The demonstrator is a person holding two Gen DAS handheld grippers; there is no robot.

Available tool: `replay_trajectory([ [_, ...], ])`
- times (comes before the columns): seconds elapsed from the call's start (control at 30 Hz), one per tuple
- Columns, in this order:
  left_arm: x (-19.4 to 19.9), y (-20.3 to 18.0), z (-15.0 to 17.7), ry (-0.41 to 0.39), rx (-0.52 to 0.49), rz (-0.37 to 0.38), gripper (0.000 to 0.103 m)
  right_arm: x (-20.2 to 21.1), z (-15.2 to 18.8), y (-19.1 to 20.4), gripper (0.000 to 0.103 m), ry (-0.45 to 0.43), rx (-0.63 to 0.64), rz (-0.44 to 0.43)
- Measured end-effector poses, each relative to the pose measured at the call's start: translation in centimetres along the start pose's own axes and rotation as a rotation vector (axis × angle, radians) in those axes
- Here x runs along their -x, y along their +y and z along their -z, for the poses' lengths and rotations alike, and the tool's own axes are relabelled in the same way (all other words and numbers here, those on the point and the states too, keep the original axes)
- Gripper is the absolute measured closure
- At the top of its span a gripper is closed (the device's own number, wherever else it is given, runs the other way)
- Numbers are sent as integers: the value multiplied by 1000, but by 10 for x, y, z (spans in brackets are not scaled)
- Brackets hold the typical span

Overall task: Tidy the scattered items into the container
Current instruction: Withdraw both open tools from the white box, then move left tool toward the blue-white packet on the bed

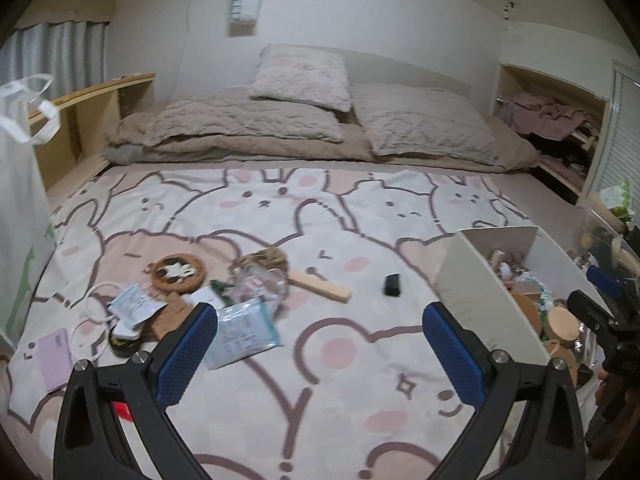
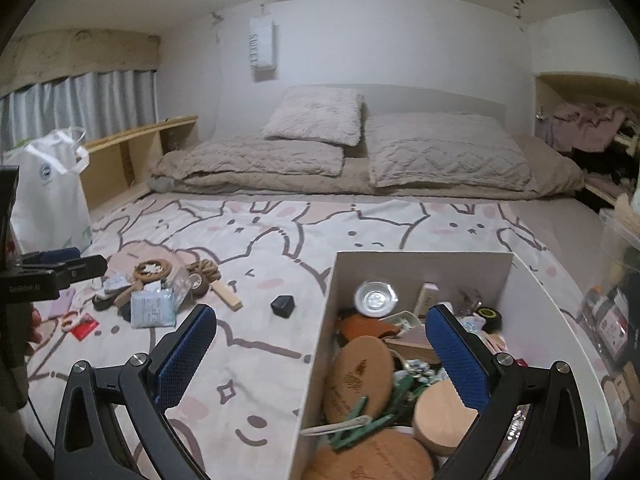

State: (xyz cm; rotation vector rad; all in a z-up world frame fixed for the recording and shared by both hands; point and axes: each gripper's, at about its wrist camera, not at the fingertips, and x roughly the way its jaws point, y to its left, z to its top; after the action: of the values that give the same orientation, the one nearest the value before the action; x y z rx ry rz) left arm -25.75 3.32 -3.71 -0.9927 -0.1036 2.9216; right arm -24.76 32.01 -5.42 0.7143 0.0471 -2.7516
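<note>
Both tools empty, fingers spread wide. Your left tool (image 1: 320, 344) hangs over the bed (image 1: 328, 360), left of the white box (image 1: 472, 280); your right tool (image 2: 320, 344) straddles the box's left wall. The box is already part full: cork discs, green clips, a small dish. Leftovers sit on the bed left of the box: the black cube (image 1: 392, 285) nearest, then the wooden block (image 1: 320, 285), then the pile with the blue packet (image 1: 244, 332), farthest. I'd guess the next pick is the packet or the cube. Come down flat, pinch the packet by an edge, lift clear, release over the box's open top.
</note>
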Motion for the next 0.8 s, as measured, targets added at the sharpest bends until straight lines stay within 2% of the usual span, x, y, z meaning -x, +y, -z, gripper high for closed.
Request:
replay_trajectory([
  [0.2,4,34,14,1,45,-49,0,-6,1,25,0,4,44,-56],
  [0.37,-1,58,28,37,88,-80,0,-13,5,49,0,16,86,-103],
  [0.8,-32,85,67,129,186,-86,0,-49,34,106,0,99,179,-185],
])
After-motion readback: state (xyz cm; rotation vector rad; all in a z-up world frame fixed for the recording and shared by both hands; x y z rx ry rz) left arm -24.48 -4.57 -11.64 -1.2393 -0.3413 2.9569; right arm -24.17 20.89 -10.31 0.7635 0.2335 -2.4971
